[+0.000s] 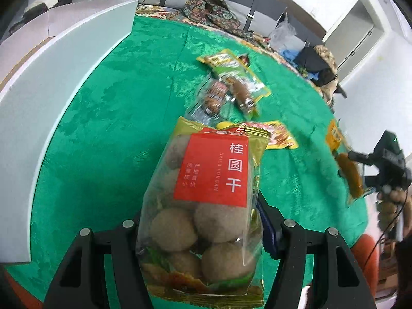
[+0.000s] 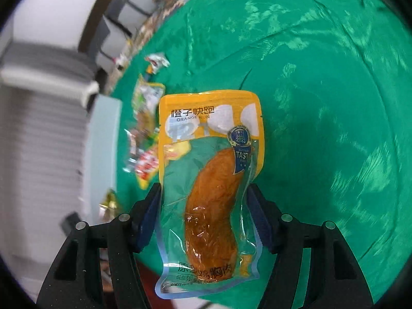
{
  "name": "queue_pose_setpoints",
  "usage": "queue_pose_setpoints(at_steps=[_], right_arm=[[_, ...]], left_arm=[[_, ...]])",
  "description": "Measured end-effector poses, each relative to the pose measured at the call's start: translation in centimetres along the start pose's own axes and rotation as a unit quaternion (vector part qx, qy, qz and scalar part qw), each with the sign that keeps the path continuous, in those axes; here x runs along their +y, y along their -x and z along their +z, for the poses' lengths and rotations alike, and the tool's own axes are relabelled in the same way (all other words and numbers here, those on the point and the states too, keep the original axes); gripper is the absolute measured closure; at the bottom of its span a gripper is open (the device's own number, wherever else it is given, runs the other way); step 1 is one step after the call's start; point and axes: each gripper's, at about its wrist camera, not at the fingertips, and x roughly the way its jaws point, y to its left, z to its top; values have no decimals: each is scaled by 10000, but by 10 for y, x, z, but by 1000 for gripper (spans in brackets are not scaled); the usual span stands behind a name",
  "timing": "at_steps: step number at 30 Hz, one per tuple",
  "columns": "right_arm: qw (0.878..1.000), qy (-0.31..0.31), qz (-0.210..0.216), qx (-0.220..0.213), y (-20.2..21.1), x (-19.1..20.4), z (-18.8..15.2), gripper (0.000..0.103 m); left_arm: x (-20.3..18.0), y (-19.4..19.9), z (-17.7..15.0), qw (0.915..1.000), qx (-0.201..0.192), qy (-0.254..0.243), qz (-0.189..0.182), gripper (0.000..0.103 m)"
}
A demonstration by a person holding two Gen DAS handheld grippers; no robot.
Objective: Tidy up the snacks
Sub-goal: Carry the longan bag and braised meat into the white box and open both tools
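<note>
My left gripper is shut on a clear and gold bag of dried longan with a red label, held above the green tablecloth. My right gripper is shut on a yellow chicken breast pouch, also lifted over the cloth. The right gripper with its pouch shows at the right edge of the left wrist view. Loose snack packets lie on the cloth beyond the longan bag. They also show in the right wrist view.
A white box stands at the left side of the table; its wall shows in the right wrist view. A sofa with patterned cloth and bags lies beyond the table. A red and yellow packet lies mid-table.
</note>
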Motion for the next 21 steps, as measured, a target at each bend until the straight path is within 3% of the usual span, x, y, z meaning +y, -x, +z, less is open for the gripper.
queue_pose_setpoints(at_steps=[5, 13, 16, 21], right_arm=[[9978, 514, -401, -140, -2, 41, -12, 34], [9953, 870, 397, -148, -10, 128, -28, 34], [9906, 1188, 671, -97, -27, 184, -34, 34], [9783, 1625, 1286, -3, -69, 290, -47, 33]], left_arm=[[0, 34, 11, 9990, -295, 179, -268, 39], [48, 111, 38, 9908, -1056, 739, -416, 39], [79, 141, 49, 9870, -1331, 868, -240, 39], [152, 190, 59, 9770, -1702, 1219, 405, 39]])
